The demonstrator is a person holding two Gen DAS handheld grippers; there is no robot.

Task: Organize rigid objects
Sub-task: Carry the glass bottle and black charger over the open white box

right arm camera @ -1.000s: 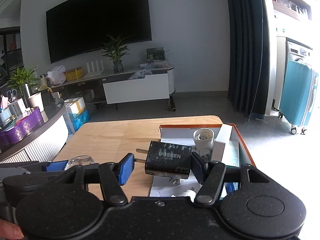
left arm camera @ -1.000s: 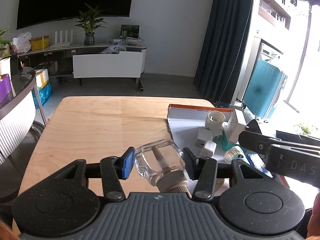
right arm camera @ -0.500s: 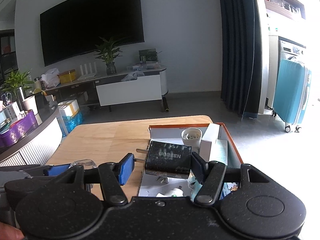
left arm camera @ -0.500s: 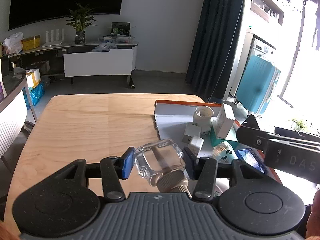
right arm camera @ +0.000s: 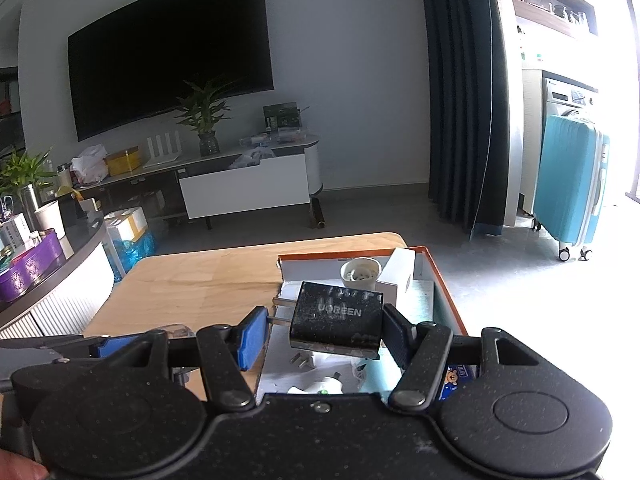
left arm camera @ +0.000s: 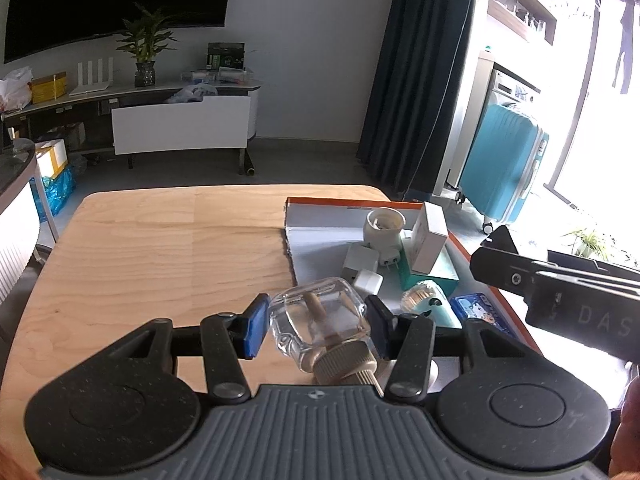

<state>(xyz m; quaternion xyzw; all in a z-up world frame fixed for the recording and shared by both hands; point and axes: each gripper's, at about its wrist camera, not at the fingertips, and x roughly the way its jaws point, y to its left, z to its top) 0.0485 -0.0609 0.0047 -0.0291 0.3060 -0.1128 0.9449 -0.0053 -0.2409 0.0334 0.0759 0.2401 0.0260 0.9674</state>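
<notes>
Left wrist view: my left claw (left arm camera: 316, 326) grips the glass bottle (left arm camera: 320, 320), now nearer the tray (left arm camera: 320, 216) on the bench (left arm camera: 160, 248); my right claw (right arm camera: 324, 334) clamps the black charger (right arm camera: 336, 320) over it, so both drops look close.

1. This is a home living room: a large dark television (right arm camera: 172, 76) hangs on a pale wall.
2. Under it runs a low media console (right arm camera: 244, 184) with a potted plant (right arm camera: 206, 120), a white router (right arm camera: 162, 148) and household clutter.
3. Floor-length dark curtains (right arm camera: 460, 92) hang beside a bright window side.
4. A teal suitcase (right arm camera: 570, 184) stands by a washing machine (right arm camera: 568, 96), with wall shelves (left arm camera: 520, 8) above.
5. In front, a light wooden bench (left arm camera: 160, 248) carries an orange-edged box (left arm camera: 320, 220) of small household items.
</notes>
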